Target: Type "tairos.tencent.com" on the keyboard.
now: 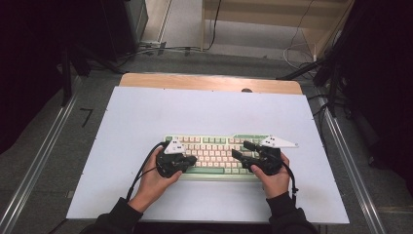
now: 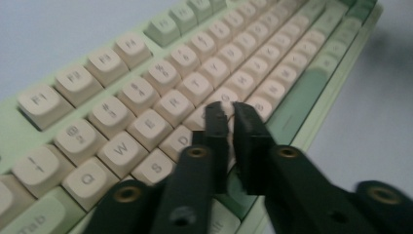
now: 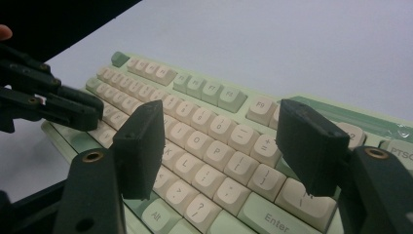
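- While the person sat at the near edge of the desk [image 1: 146, 112], a pale green keyboard [image 1: 214, 146] with cream keys lay flat on the white top, a little nearer that near edge than the far one and roughly midway between the desk's left and right edges.
- Both hands rested over it, one at each end, each holding a black tool with a cable trailing back toward the sleeve.
- At the keyboard's left end the left tool [image 2: 230, 113] pointed down at the letter rows; its jaws stood almost together, with a narrow slit between them, and nothing was caught in that slit.
- Its tips hovered just over the keys to the right of D and below R; whether they touched a keycap I could not tell.
- At the right end the right tool [image 3: 224, 141] had its jaws spread wide and gripped nothing, with the keys from O and P down to the punctuation row showing between them.
- Its right jaw hung above the Enter key [image 3: 277, 214], its left jaw over the lower letter rows.
- From the right tool's own view, the left tool [image 3: 92, 114] lay farther along the same keyboard.
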`<state>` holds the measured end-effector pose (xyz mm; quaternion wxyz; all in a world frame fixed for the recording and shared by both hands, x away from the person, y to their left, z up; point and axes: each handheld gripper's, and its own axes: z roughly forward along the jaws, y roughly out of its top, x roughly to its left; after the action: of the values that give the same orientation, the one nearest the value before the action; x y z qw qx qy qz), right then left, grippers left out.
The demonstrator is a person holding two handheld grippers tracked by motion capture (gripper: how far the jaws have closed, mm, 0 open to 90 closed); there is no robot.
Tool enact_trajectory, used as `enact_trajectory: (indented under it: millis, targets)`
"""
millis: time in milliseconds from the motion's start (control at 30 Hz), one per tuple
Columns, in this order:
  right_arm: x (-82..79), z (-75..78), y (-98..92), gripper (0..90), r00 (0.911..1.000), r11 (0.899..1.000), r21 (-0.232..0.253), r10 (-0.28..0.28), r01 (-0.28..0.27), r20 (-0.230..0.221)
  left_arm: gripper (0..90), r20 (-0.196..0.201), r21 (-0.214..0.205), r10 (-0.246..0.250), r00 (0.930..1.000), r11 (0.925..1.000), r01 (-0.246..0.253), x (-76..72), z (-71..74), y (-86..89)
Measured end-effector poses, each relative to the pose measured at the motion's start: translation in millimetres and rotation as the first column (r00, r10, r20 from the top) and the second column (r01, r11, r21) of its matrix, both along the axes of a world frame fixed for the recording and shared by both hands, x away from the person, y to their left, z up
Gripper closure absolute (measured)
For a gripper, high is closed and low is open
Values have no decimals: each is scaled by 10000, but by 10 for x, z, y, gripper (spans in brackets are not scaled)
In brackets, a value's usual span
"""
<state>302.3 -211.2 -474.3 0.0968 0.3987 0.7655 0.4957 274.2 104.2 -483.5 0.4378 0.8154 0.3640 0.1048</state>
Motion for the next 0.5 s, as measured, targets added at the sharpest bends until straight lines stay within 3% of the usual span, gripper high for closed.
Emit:
enact_trajectory:
  millis: [67, 100, 200, 300, 433, 500]
  targets:
    - [3, 1, -6, 331, 10000, 10000, 16, -2, 2, 24, 753, 242, -592, 253, 9994, 9980, -239, -3, 51, 54]
    - [4, 2, -9, 331, 10000, 10000, 29, -21, 21, 7, 705, 413, -1082, 540, 9977, 9929, -493, -2, 78, 88]
    - [8, 0, -11, 330, 10000, 10000, 2, -12, 12, 8, 497, 629, -2261, 1251, 9901, 9681, -1080, 7, 105, 176]
    - [9, -2, -6, 331, 10000, 10000, -5, -6, 6, 12, 440, 928, -2578, 2056, 9742, 9500, -1760, 20, 97, 265]
    - [25, -12, 2, 331, 10000, 10000, -52, -30, 30, 15, 427, 752, -2889, 2253, 9714, 9373, -1951, 47, 92, 324]
    - [31, -15, 4, 331, 10000, 10000, -68, -22, 22, -14, 426, 743, -2837, 2265, 9712, 9384, -1972, 49, 89, 325]
